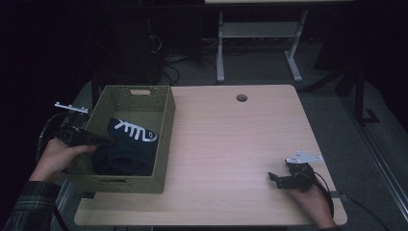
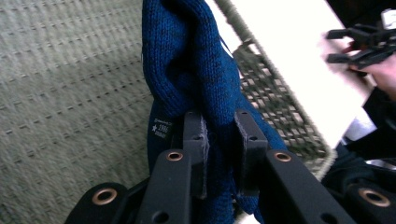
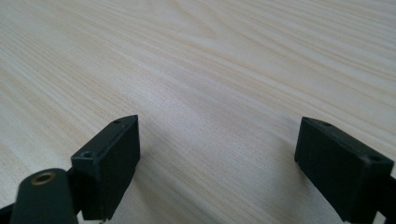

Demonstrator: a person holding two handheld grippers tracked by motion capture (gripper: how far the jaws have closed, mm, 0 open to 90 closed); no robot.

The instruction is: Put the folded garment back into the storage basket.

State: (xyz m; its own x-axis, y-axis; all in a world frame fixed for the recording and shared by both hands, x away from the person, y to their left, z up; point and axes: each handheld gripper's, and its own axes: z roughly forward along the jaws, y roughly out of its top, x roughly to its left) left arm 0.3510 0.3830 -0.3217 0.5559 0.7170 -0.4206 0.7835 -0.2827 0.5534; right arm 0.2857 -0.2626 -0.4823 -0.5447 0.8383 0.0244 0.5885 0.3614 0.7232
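Left claw [image 2: 219, 140] clamps the navy knit garment [image 2: 196, 70], already down inside the woven basket [image 1: 163, 144] beneath it; only the release remains, I'd say, while the right claw [image 1: 281, 179] waits, gaping and empty

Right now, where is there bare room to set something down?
The table is bare between the basket and the right claw, back to the cable hole. The basket is crowded: the navy sweater, pinched in the left claw, covers most of its floor.
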